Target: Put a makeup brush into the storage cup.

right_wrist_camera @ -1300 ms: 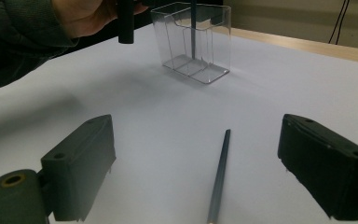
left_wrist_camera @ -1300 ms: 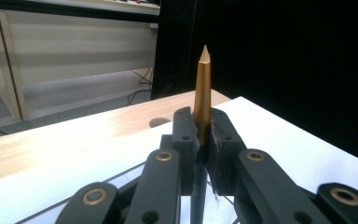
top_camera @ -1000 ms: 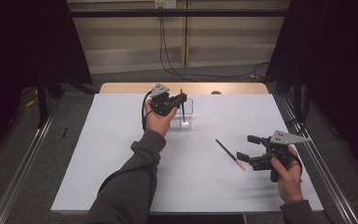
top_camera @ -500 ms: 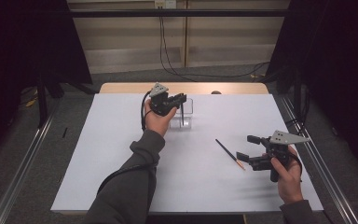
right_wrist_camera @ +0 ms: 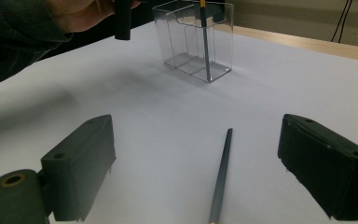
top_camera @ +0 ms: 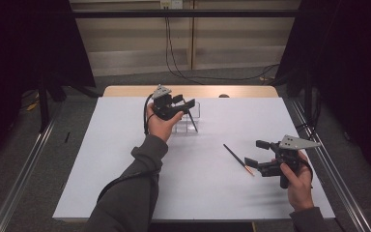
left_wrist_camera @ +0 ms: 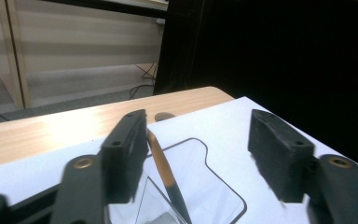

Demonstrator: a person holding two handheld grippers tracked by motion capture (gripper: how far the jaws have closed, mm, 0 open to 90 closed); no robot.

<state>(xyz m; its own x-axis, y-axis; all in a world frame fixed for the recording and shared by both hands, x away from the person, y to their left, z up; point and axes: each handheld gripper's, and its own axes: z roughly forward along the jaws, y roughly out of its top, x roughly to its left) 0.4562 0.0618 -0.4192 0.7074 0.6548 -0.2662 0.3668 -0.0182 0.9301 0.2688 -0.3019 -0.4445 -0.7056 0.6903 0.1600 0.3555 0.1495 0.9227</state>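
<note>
My left tool (top_camera: 189,105) hangs over the clear plastic holder (top_camera: 189,117) near the far edge of the table (top_camera: 101,169); its jaws have just been opening and now stand fairly wide, and the dark pencil (left_wrist_camera: 168,179) with its tan upper end leans inside the holder between them, close to the left pad but, as far as I can tell, no longer pinched. My right tool (top_camera: 260,153) hovers wide and empty near the right edge, its blocky jaws straddling the second pencil (right_wrist_camera: 220,179), which lies flat on the white sheet. The risks from here, as I judge them: if I draw the left tool away sideways, a pad could catch the leaning pencil and tip the holder, which looks light, thin-walled and free to slide on the smooth paper. On the right, the slim, round pencil could roll out from between the pads as they close, or the jaws could scrape the sheet if I come down too low. The holder is a glossy, see-through box with inner dividers and a stepped front wall; the pads are matte black and slightly rough; the table's bare wooden strip shows pale and polished beyond the paper's far edge.
</note>
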